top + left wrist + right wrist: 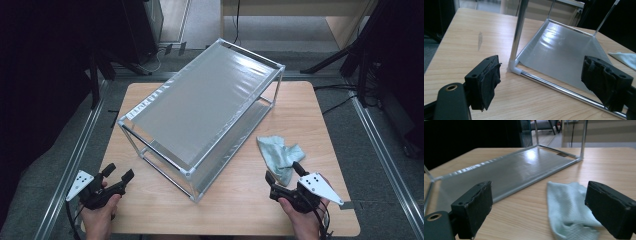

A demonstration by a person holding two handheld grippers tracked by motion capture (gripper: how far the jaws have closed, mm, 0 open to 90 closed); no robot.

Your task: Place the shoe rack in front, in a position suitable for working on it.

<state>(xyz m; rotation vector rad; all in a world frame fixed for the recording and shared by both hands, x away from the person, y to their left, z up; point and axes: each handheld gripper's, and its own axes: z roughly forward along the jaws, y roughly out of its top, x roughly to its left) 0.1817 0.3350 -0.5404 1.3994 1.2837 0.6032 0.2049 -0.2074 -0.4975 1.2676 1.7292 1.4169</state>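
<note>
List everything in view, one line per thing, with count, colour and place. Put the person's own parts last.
table: one, light wood, centre of the high view.
rack: one, two-tier, silver metal rods with grey shelves, standing at an angle on the middle of the table.
cloth: one, pale blue-green, crumpled on the table right of the rack, just ahead of the right gripper.
left hand: one, at the table's near left edge, holding the left gripper.
right hand: one, at the table's near right edge, holding the right gripper.
left gripper: one, black, open, pointing at the rack's near corner.
right gripper: one, black, open, at the cloth's near end.
</note>
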